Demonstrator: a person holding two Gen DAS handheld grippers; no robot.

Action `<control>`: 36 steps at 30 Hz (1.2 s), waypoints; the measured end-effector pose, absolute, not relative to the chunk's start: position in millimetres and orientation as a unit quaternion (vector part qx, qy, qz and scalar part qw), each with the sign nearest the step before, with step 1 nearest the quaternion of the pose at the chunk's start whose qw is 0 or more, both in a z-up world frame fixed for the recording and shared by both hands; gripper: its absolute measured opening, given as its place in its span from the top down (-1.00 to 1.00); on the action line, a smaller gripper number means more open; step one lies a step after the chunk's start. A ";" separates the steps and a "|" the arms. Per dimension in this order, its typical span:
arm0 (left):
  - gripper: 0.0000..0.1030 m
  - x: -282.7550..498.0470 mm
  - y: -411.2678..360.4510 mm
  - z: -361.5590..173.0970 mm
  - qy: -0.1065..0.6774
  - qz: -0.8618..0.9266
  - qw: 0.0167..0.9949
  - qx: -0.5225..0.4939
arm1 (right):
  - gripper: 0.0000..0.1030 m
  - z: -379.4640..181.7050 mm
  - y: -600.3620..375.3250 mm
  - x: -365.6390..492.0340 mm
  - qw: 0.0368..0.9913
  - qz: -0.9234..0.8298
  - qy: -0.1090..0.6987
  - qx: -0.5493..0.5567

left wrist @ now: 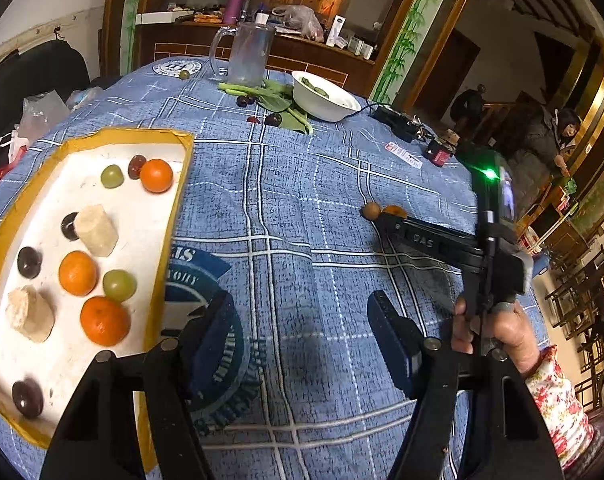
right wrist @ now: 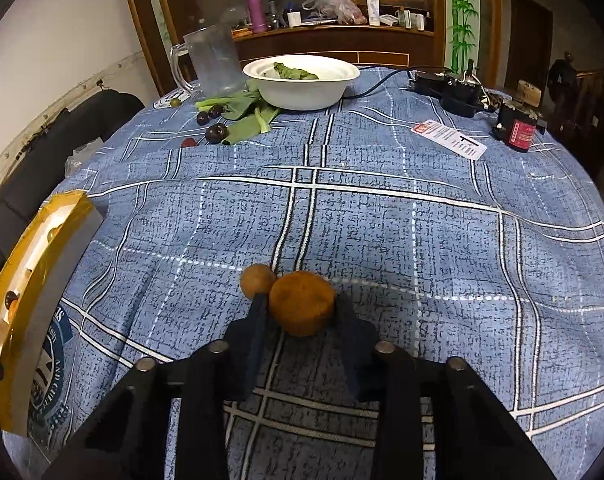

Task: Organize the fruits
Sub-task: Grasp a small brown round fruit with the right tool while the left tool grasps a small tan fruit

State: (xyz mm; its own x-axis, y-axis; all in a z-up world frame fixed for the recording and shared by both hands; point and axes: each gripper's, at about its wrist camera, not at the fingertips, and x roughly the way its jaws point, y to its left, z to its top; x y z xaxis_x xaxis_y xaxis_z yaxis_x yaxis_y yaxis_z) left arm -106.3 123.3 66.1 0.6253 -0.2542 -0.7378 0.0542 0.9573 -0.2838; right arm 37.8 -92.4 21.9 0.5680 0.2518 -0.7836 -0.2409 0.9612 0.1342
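Your right gripper (right wrist: pixel 300 312) fingers pinch orange (right wrist: pixel 302 308) low over desk (right wrist: pixel 382 220); small brown fruit (right wrist: pixel 257 279) touching it may roll if nudged; left gripper (left wrist: pixel 298 340) fingers spread, beside tray (left wrist: pixel 170 216)

— Could any lettering be read?
— "DAS" stood in raised letters on the right gripper's arm (left wrist: pixel 424 240), seen from the left wrist.
— And on the tablecloth (left wrist: pixel 302 200)?
— Beside the yellow-rimmed tray (left wrist: pixel 174 208), its round blue emblem (left wrist: pixel 206 320) carried letters, upside down and illegible. The white card's (right wrist: pixel 448 138) print was too small.
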 end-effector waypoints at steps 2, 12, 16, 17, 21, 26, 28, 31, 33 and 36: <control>-0.33 -97.7 119.1 66.6 0.427 -0.093 0.891 -0.121 | 0.34 22.1 -99.7 38.0 0.883 0.145 0.446 0.024; -0.33 -38.2 64.0 54.2 0.446 -0.129 0.882 -0.085 | 0.34 42.3 -148.2 1.1 0.898 0.115 0.416 0.085; -0.08 -4.1 39.7 40.4 0.453 -0.145 0.874 -0.099 | 0.34 43.1 -162.5 0.5 0.902 0.104 0.406 0.102; 0.01 1.6 35.4 38.0 0.451 -0.147 0.875 -0.100 | 0.34 42.9 -163.6 1.8 0.903 0.104 0.405 0.103; 0.08 26.6 21.8 22.1 0.455 -0.144 0.873 -0.101 | 0.34 40.7 -163.8 5.6 0.901 0.104 0.410 0.100; 0.08 46.6 9.8 9.3 0.455 -0.143 0.875 -0.088 | 0.34 38.7 -161.1 7.3 0.900 0.106 0.412 0.097; 0.20 47.9 6.3 8.4 0.449 -0.142 0.879 -0.077 | 0.34 38.1 -160.3 8.9 0.899 0.107 0.413 0.097; 0.60 46.1 5.3 7.1 0.448 -0.136 0.881 -0.060 | 0.34 36.8 -158.7 9.8 0.898 0.106 0.415 0.095; 0.60 44.9 5.4 8.1 0.447 -0.132 0.883 -0.058 | 0.34 35.7 -157.9 10.2 0.898 0.106 0.417 0.095; 0.60 39.5 8.8 14.4 0.440 -0.127 0.887 -0.061 | 0.34 35.1 -157.5 10.1 0.898 0.106 0.417 0.097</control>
